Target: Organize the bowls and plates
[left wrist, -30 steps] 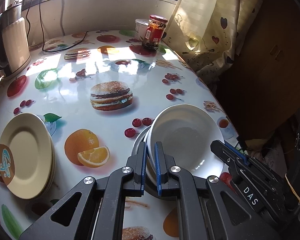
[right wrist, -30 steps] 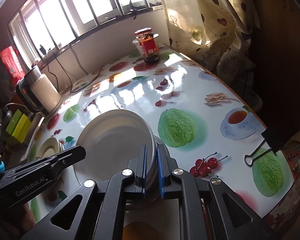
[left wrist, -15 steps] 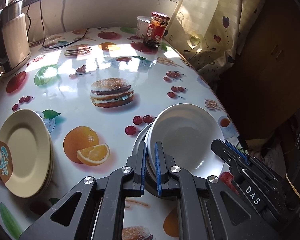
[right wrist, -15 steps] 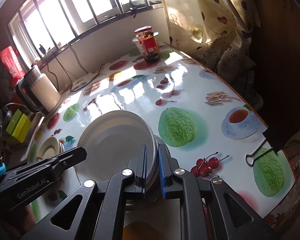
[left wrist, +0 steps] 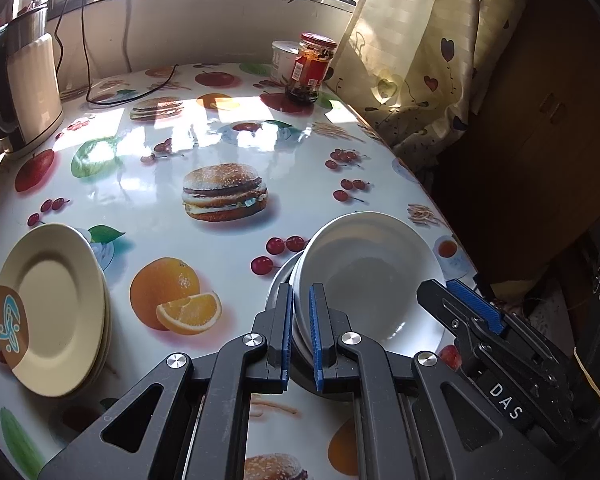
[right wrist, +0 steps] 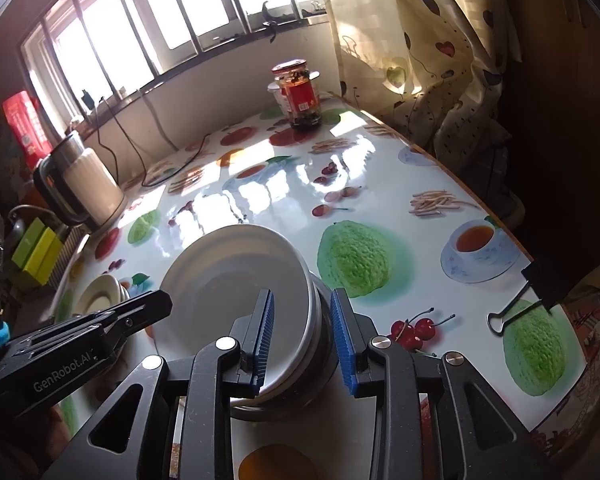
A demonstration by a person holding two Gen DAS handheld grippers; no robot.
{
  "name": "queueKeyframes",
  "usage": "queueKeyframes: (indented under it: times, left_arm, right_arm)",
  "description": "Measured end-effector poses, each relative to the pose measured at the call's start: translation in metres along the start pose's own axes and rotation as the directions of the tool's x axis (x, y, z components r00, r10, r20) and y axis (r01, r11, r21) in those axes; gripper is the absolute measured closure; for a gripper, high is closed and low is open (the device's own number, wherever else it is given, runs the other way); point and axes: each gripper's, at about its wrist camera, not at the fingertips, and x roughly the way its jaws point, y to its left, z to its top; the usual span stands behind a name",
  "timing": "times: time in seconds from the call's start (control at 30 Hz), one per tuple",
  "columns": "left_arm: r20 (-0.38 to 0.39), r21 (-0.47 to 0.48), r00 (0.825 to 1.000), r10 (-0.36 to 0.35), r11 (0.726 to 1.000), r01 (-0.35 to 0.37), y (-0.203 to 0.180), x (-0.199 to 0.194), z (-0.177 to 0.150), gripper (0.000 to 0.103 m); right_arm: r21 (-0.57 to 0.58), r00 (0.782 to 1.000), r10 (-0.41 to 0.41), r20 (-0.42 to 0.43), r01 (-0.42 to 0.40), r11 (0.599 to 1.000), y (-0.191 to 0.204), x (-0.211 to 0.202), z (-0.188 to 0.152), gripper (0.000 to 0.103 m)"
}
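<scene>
The left gripper (left wrist: 300,338) stays clamped on the left rim of the white ceramic bowl (left wrist: 366,272), its blue pads pressed close on either side of the rim, just as half a second ago. The right gripper (right wrist: 305,338) has changed: its blue-padded fingers, pinched tight on the bowl's right rim a moment earlier, now stand well apart, with the rim and the wall of the grey metal bowl (right wrist: 318,344) between them and neither pad clearly touching.

The white bowl sits nested in the grey metal bowl, which stands on the round table with the glossy fruit-and-burger print cloth (left wrist: 148,184), near its right edge, beside the printed cherries. The pair of bowls has not shifted on the table.

At the left edge lies a stack of cream plates (left wrist: 54,312), the top one bearing a brown and blue motif. At the far edge stand a glass jar with a red lid and red label (left wrist: 311,68) and, touching behind it, a white tub (left wrist: 283,60). A cream and steel electric kettle (left wrist: 24,88) stands at the far left edge. A black binder clip (right wrist: 536,292) is clamped on the table's right edge.
</scene>
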Motion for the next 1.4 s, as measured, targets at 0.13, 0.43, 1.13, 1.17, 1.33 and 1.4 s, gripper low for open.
queueKeyframes:
  times: [0.13,0.43,1.13,1.17,1.33,1.4]
  left_arm:
    - [0.018,0.007,1.0,0.002,1.0,-0.002,0.0,-0.004,-0.001,0.092]
    - [0.05,0.013,0.999,0.013,1.0,-0.014,0.004,-0.017,-0.009,0.086]
    - [0.198,0.056,0.973,0.119,0.99,-0.132,0.023,-0.041,-0.044,0.07]
    - [0.198,0.052,0.972,0.124,0.989,-0.136,0.025,-0.04,-0.044,0.07]
    - [0.181,0.038,0.977,0.116,0.991,-0.125,0.033,-0.033,-0.049,0.07]
    - [0.174,0.04,0.978,0.113,0.992,-0.122,0.035,-0.029,-0.05,0.07]
  right_arm:
    - [-0.001,1.0,0.0,0.017,0.0,1.0,0.0,-0.005,-0.001,0.067]
    - [-0.003,0.999,-0.001,0.053,0.001,1.0,0.001,-0.017,-0.006,0.061]
    - [-0.017,0.987,0.017,0.161,-0.014,1.0,-0.024,-0.042,-0.036,0.053]
    - [-0.012,0.987,0.017,0.162,-0.015,1.0,-0.026,-0.042,-0.037,0.052]
    - [0.01,0.989,-0.006,0.15,0.004,1.0,-0.037,-0.037,-0.043,0.05]
    - [0.019,0.99,-0.004,0.14,0.002,1.0,-0.041,-0.034,-0.045,0.05]
